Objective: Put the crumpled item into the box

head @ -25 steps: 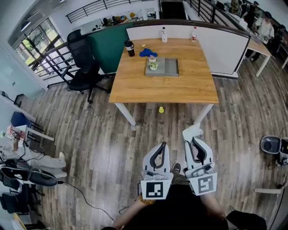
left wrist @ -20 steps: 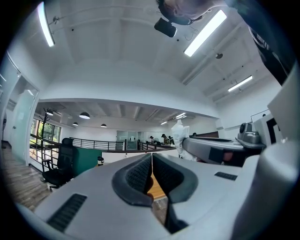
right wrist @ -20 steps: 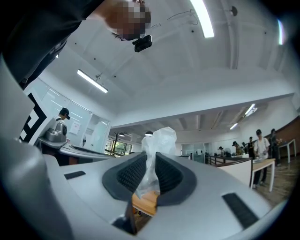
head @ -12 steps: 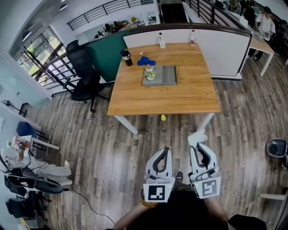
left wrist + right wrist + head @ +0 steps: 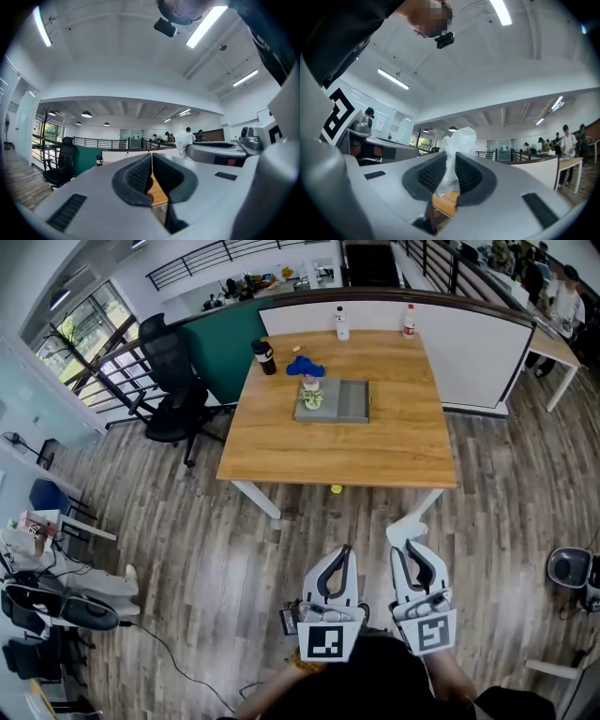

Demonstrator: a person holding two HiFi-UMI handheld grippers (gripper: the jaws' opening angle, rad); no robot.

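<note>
A crumpled white plastic item (image 5: 405, 530) sticks out from the tips of my right gripper (image 5: 406, 549), which is shut on it. In the right gripper view the same crumpled item (image 5: 459, 139) rises between the ribbed pads of the right gripper (image 5: 450, 164). My left gripper (image 5: 342, 551) is beside it over the wood floor, jaws together with nothing in them; the left gripper view shows the left gripper (image 5: 152, 159) with only a thin slit. The grey box (image 5: 350, 399) lies on the far wooden table (image 5: 375, 442), well ahead of both grippers, with a small flowery object (image 5: 310, 393) at its left end.
On the table stand a black cup (image 5: 265, 356), a blue object (image 5: 305, 366) and two bottles (image 5: 342, 322) near the back edge. A yellow ball (image 5: 336, 489) lies on the floor under the table's front. A black office chair (image 5: 178, 381) stands left of it.
Both grippers and the view have moved toward the table, whose front edge now sits lower in the picture. The right gripper still holds the crumpled item; the left stays shut.
</note>
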